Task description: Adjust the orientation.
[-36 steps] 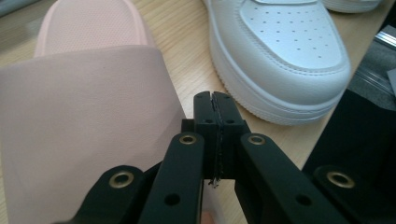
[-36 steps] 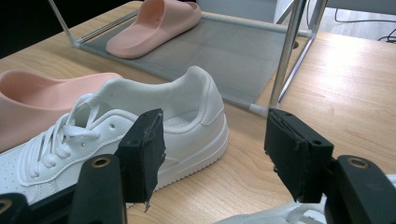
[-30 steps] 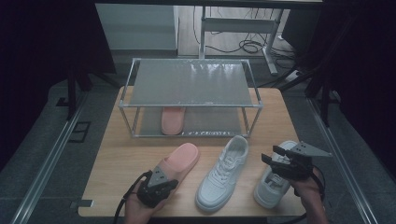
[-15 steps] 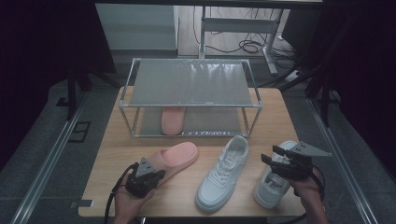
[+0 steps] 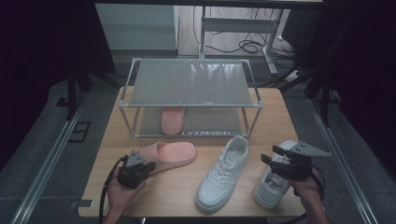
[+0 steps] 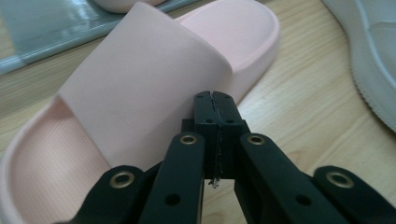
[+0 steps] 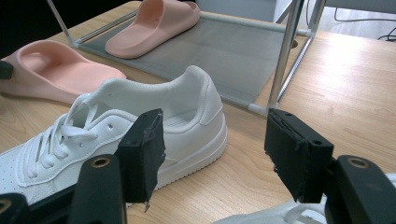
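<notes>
A pink slipper [image 5: 170, 155] lies on the wooden table [image 5: 243, 116], left of centre. My left gripper [image 5: 144, 164] is shut at the slipper's near-left end. In the left gripper view its jaws [image 6: 215, 100] are pressed together against the edge of the slipper's strap [image 6: 140, 74], with nothing visible between them. A white sneaker [image 5: 222, 175] lies in the middle. My right gripper [image 5: 272, 155] stands open above a second white sneaker [image 5: 268, 189] at the right. Between the right gripper's [image 7: 217, 154] jaws there is only air, and the middle sneaker's heel [image 7: 187, 107] lies beyond them.
A metal rack [image 5: 191, 81] with two mesh shelves stands at the back of the table. On its lower shelf rests a second pink slipper [image 5: 173, 119]. Dark floor and a rail run along the table's left side.
My left gripper has moved left along the table's front. The pink slipper has shifted with it and now lies more level. The right gripper has stayed put.
</notes>
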